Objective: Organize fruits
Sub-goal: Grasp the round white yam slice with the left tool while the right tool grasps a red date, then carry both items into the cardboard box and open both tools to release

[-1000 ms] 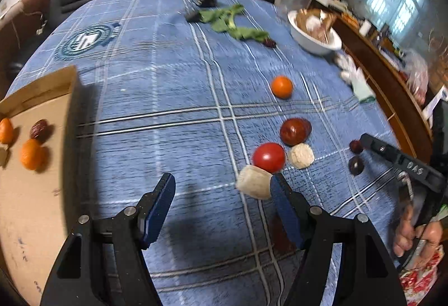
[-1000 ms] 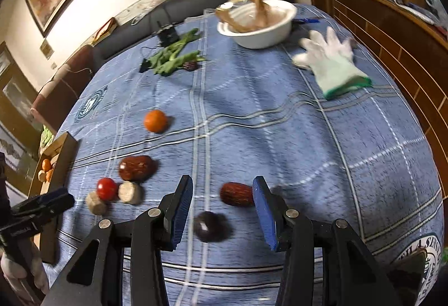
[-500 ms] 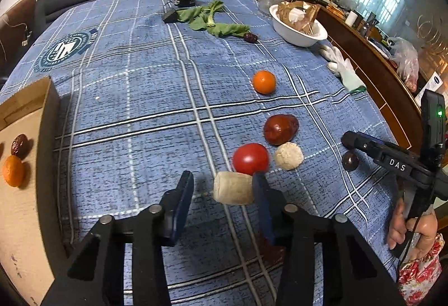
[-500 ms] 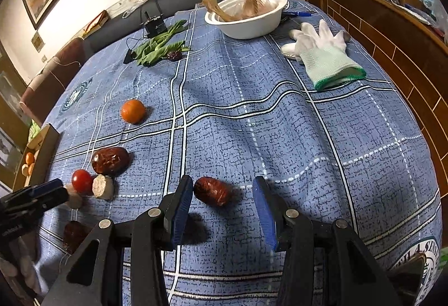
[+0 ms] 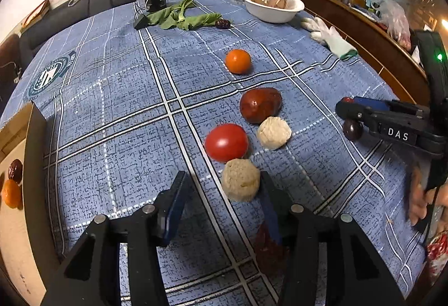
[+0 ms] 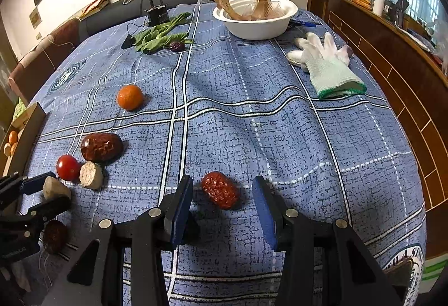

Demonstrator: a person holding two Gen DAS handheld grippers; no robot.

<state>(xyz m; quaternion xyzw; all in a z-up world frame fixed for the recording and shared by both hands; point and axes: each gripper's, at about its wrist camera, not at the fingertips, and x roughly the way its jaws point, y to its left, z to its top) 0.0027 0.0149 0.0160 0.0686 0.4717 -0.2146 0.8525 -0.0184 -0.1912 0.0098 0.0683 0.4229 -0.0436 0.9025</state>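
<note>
Sorting fruit, barely begun.
Left claw (image 5: 221, 194) and right claw (image 6: 221, 201), both parted and empty, straddle pale lump (image 5: 240, 179) and date (image 6: 220, 193); few fruits boxed.

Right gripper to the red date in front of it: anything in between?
Nothing visible. The date lies on the cloth inside the open right gripper, nearer its left finger, touching neither; no other fruit sits between them.

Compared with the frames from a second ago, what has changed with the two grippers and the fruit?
The left gripper has closed in around the pale chunk, its jaws closing then reopening slightly, not yet clamped. The right gripper shifted from the dark round fruit to straddle the wrinkled red date, unclamped. The tomato and orange stayed put.
</note>
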